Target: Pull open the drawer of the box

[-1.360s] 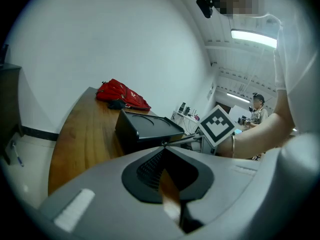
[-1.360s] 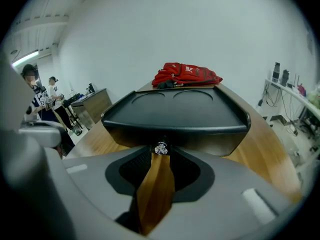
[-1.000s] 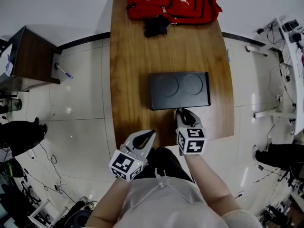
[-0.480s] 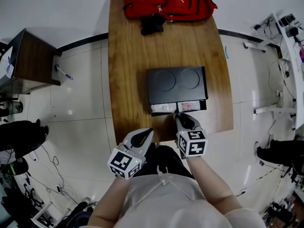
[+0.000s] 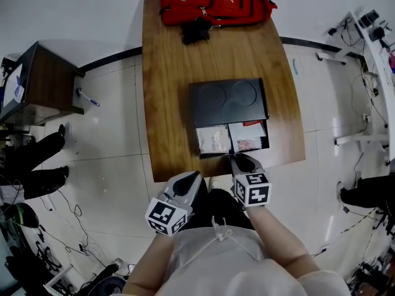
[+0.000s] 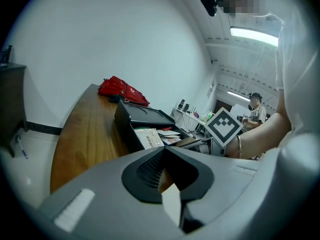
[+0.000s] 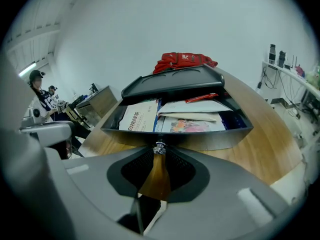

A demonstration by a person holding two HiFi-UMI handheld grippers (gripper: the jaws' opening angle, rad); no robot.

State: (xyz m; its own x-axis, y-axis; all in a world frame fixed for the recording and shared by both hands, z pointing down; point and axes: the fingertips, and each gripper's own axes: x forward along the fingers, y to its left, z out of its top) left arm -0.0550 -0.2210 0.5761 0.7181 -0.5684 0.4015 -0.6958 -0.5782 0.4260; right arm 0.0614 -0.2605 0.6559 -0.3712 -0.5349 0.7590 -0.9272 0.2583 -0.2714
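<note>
The right gripper (image 7: 159, 152) pinches the knob (image 7: 159, 147) of the open drawer (image 7: 210, 139) of the box (image 5: 227, 100) by the near edge of the tabletop (image 5: 170, 73), the left gripper (image 6: 165, 150) hangs closed and empty, and a red Puma backpack (image 5: 213, 2) lies at the far edge.

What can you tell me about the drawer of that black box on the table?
The drawer is a shallow dark tray, plastic by its look, standing pulled well out of the black box toward the person, level over the wooden table. It seems split into two compartments holding a white booklet, loose printed sheets and something red. A small shiny knob sits mid-front, and the right gripper is closed on it.
</note>
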